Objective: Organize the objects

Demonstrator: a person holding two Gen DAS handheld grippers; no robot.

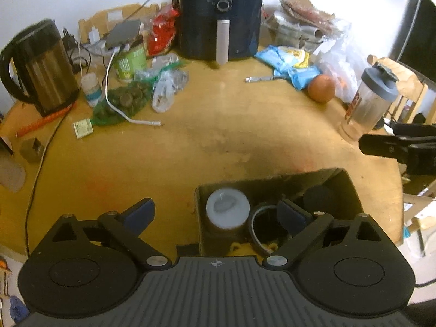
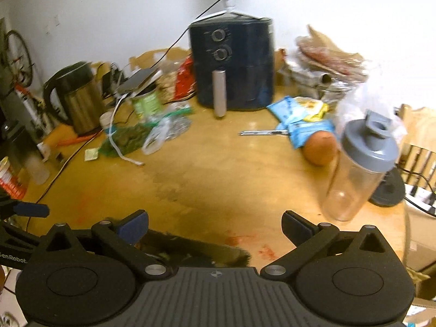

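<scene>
While both grippers hover over the wooden table [image 1: 218,125], I log: left gripper [image 1: 218,212], fingers spread wide, nothing pinched, above a dark box [image 1: 351,190] holding a white-lidded jar [image 1: 227,208]; right gripper [image 2: 215,224], fingers spread wide, empty; shaker bottle [image 2: 357,169] upright just beside an orange [image 2: 320,147]; air fryer [image 2: 231,62] at the back; kettle [image 1: 43,65] far left

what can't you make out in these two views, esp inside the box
- Black box, left wrist view: the left gripper covers its near part, and its right corner is too dark to read.
- Same box, right wrist view: the right gripper hides all but the far rim.
- Green tub label: too blurred to read.
- Shaker bottle print: cut off at the side.
</scene>
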